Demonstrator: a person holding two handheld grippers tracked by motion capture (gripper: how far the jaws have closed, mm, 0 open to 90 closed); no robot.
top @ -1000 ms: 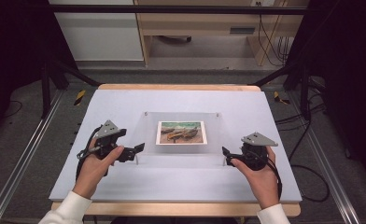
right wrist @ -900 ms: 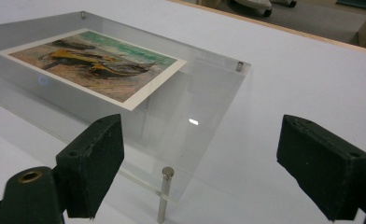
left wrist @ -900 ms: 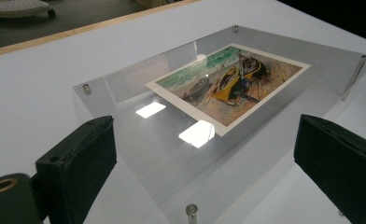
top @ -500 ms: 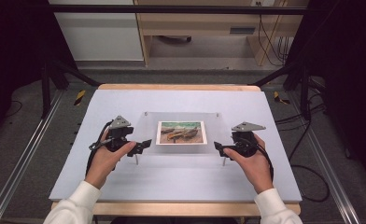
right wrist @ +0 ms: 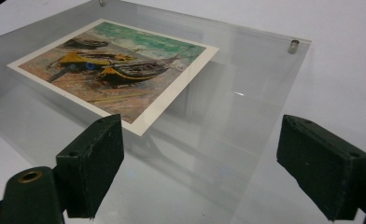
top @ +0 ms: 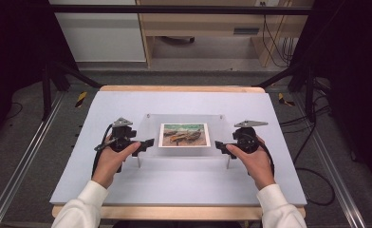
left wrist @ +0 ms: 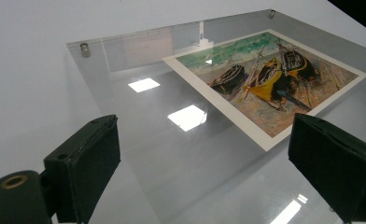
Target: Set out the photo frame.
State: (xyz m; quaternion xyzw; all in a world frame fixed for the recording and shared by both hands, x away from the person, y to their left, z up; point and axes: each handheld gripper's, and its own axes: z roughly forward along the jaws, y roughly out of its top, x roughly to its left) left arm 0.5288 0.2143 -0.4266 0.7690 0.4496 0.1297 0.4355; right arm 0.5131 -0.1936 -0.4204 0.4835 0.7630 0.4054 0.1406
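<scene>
Left gripper [top: 147, 142]: my jaws spread wide, nothing between, poised at left edge of clear acrylic panel [top: 148, 137]. Right gripper [top: 220, 145]: same, jaws parted, empty, at panel's right edge. Panel: raised on metal standoffs [right wrist: 293, 46], mid-desk, boat painting print [top: 184, 135] beneath its centre. Desk [top: 189, 183]: pale mat surface. Step, as I judge: approach before two-sided grasp of panel. Next: I level jaws with panel edges, close both evenly, lift flat.

A lab recording bay: a bare white worktop [top: 184, 175] inside black frame bars [top: 174, 9], floor rails [top: 18, 161] and trailing cables [top: 312, 137].
</scene>
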